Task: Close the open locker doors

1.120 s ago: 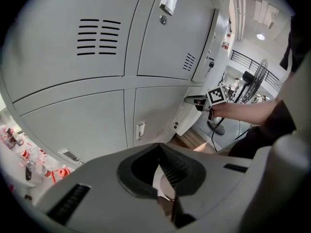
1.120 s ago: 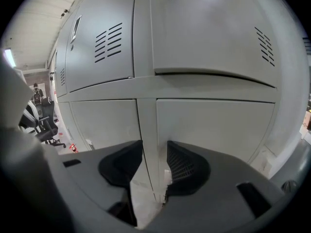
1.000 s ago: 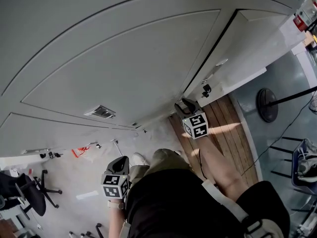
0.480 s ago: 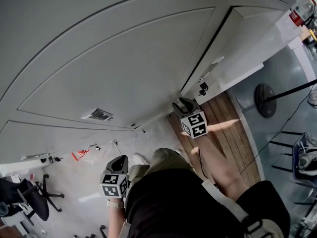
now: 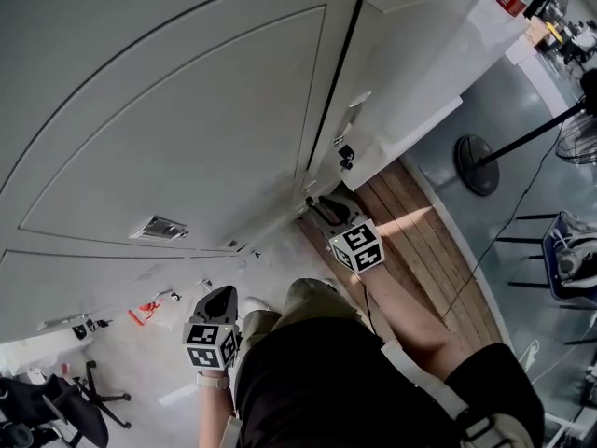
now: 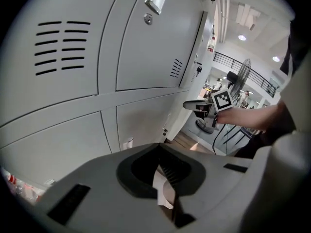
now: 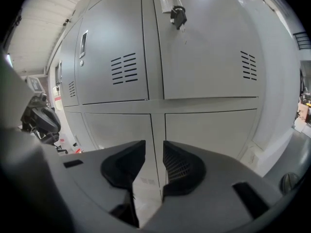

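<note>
2 upright locker doors (image 7: 209, 47) face the right gripper (image 7: 154, 148), empty jaws parted but closing; left gripper (image 6: 159, 152) jaws clenched.

- Locker fronts (image 5: 187, 138) block the whole way ahead; a key (image 5: 345, 154) juts out from them.
- Wooden floor (image 5: 438, 259) at right lies open up to the fan base (image 5: 478, 164).

Wooden planking (image 5: 424, 250) borders grey floor (image 5: 560, 171); standing fan (image 5: 476, 164), office chair (image 5: 56, 409).

Grey vented locker doors (image 7: 209, 47) look flush shut, with a key (image 7: 178, 16) in the upper right door's lock.
</note>
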`<state>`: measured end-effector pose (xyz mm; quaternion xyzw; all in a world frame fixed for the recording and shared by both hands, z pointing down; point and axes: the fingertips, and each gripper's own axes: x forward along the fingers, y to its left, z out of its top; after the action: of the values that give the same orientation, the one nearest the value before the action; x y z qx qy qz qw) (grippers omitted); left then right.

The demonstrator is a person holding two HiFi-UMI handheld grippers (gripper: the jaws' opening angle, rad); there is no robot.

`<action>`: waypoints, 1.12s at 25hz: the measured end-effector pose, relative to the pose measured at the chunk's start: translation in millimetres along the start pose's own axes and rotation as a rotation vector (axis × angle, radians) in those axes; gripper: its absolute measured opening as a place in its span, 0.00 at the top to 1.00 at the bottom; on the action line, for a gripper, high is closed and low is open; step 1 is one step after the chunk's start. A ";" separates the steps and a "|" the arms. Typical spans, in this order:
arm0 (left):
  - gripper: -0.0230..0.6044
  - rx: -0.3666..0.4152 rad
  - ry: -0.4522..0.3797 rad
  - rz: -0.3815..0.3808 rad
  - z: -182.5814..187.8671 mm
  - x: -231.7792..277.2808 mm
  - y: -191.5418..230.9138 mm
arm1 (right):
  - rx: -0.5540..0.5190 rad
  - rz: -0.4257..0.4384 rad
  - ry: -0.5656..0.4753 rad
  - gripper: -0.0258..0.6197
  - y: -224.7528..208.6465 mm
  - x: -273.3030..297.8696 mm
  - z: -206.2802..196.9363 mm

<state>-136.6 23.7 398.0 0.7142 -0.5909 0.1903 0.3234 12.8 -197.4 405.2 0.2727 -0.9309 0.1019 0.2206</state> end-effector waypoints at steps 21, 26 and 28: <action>0.95 0.259 -0.304 -0.354 122.2 1.2 -102.6 | 0.026 -0.030 -0.162 0.83 58.1 -146.6 69.1; 0.95 0.292 -0.409 -0.421 149.6 -19.1 -125.3 | 0.016 -0.069 -0.231 0.83 62.9 -182.7 95.4; 0.95 0.312 -0.454 -0.433 162.8 -31.1 -132.2 | 0.000 -0.088 -0.264 0.83 64.6 -197.4 108.0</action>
<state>-33.9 -53.5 229.3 0.8878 -0.4465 0.0418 0.1036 87.6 -86.0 213.4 0.3245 -0.9389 0.0554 0.1004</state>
